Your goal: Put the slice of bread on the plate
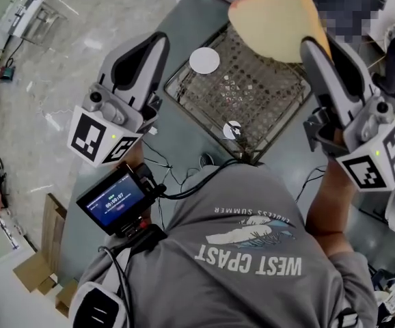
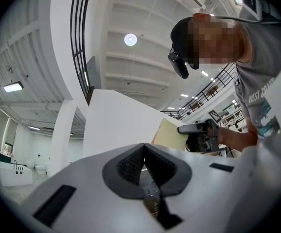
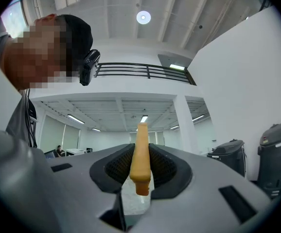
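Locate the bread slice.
Head view, upper right: the bread slice is clamped in the right gripper, held above the far right corner of the wire rack.

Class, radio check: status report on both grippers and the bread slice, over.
Left gripper shut, empty. Right gripper shut on slice of bread, aloft. Not yet on plate. No obstruction seen.

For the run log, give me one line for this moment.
right gripper: shut on bread slice | bread slice: in the air near wire rack | left gripper: shut, empty
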Tool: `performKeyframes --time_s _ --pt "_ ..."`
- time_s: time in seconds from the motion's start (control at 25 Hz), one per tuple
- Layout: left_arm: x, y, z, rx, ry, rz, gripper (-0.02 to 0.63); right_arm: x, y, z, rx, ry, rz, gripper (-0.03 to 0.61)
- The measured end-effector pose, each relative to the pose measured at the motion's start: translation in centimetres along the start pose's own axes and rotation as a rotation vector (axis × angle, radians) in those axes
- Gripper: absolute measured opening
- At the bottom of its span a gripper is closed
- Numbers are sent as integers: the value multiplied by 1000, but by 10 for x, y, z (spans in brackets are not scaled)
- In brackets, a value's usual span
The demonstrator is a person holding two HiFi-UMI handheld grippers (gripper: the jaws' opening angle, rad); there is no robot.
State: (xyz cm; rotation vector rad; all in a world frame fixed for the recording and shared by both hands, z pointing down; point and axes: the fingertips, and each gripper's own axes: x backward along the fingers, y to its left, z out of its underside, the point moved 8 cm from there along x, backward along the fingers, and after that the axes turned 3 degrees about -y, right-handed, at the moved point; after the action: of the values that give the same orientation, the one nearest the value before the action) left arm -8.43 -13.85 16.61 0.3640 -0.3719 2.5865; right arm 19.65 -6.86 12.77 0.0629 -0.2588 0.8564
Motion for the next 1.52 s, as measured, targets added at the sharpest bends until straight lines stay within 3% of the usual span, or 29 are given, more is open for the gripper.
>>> performKeyframes --time_s 0.64,1.52 --pt "3 20 -9 -62 57 -130 8 -52 -39 18 -93 -15 -146 91" --pt "6 19 21 41 87 -106 8 -63 -36 55 -119 95 -91 91"
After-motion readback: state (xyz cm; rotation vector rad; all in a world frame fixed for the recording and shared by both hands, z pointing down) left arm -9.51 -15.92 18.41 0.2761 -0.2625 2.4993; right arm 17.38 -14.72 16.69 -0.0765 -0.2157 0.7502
